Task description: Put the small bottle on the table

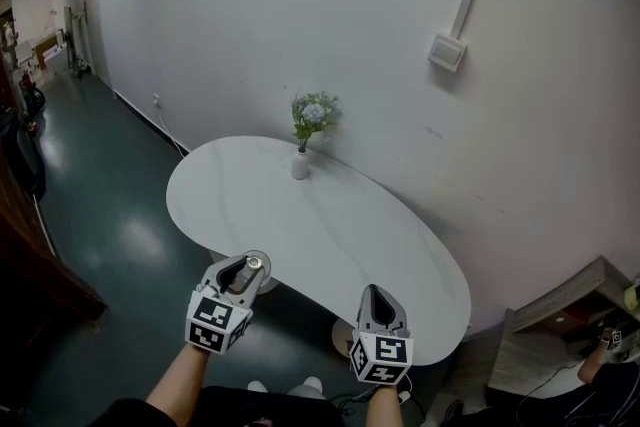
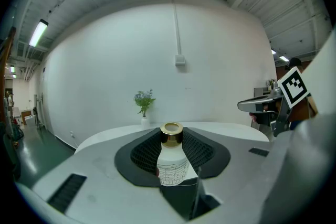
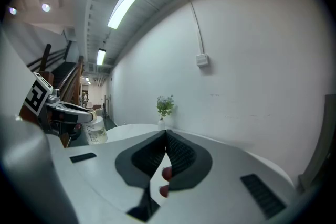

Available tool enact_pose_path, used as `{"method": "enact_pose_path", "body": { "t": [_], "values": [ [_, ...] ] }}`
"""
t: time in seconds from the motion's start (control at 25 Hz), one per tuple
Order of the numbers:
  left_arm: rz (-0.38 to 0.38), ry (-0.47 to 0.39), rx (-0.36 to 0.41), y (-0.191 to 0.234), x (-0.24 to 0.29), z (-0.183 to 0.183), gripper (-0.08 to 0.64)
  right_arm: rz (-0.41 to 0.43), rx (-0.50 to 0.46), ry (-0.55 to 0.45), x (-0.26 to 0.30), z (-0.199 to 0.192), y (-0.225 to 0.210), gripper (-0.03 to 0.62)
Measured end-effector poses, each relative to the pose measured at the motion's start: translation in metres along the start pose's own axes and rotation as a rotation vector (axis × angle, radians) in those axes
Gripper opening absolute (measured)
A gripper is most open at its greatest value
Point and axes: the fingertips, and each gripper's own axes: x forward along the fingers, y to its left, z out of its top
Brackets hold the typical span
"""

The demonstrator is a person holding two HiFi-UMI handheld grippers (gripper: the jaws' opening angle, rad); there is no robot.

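Where the small bottle sits: the small bottle (image 2: 171, 165) stands upright between the ribbed black pads of the left tongs (image 1: 240, 273), gold cap up and printed label facing the camera.
Left tongs: closed on the bottle's white body, below the cap. The low grip probably keeps the bottle vertical, so that its base can meet the surface flat.
Height: judged from the left gripper view, the bottle hangs clear of the desk (image 1: 330, 235), with the white top showing beyond it.
Place in the head view: the left tongs are at the lower left of centre, right by the desk's near edge. Whether the bottle is over the top or just short of it, I cannot tell.
Landing ground: the near half of the desk is bare, which suits a set-down close to the edge.
Vase: a small white vase of flowers (image 1: 301, 163) stands at the far side by the wall, well apart from the bottle.
Right tongs: the right tongs (image 1: 378, 300), at the lower middle, have their pads pressed together on nothing. They appear to be held aside as the idle hand.
Task stage: placing not yet done; a forward reach and a lowering likely remain.
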Motion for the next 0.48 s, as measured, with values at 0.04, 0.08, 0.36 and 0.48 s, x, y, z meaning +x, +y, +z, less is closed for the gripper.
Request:
{"method": "enact_pose_path", "body": {
  "t": [0.04,0.08,0.36,0.48],
  "values": [
    [-0.002,0.001,0.0,0.002,-0.001,-0.001,0.129,-0.001,0.001,-0.001,0.0,0.0,0.002,0.063],
    [-0.002,0.002,0.0,0.003,-0.002,-0.001,0.129,-0.001,0.002,-0.002,0.001,0.0,0.005,0.063],
    [0.005,0.0,-0.003,0.018,-0.006,-0.004,0.129,0.019,-0.006,-0.016,0.01,0.006,0.022,0.063],
    [0.014,0.01,-0.007,0.024,-0.005,-0.007,0.129,0.033,-0.009,-0.012,0.017,0.007,0.027,0.063]
  ]
}}
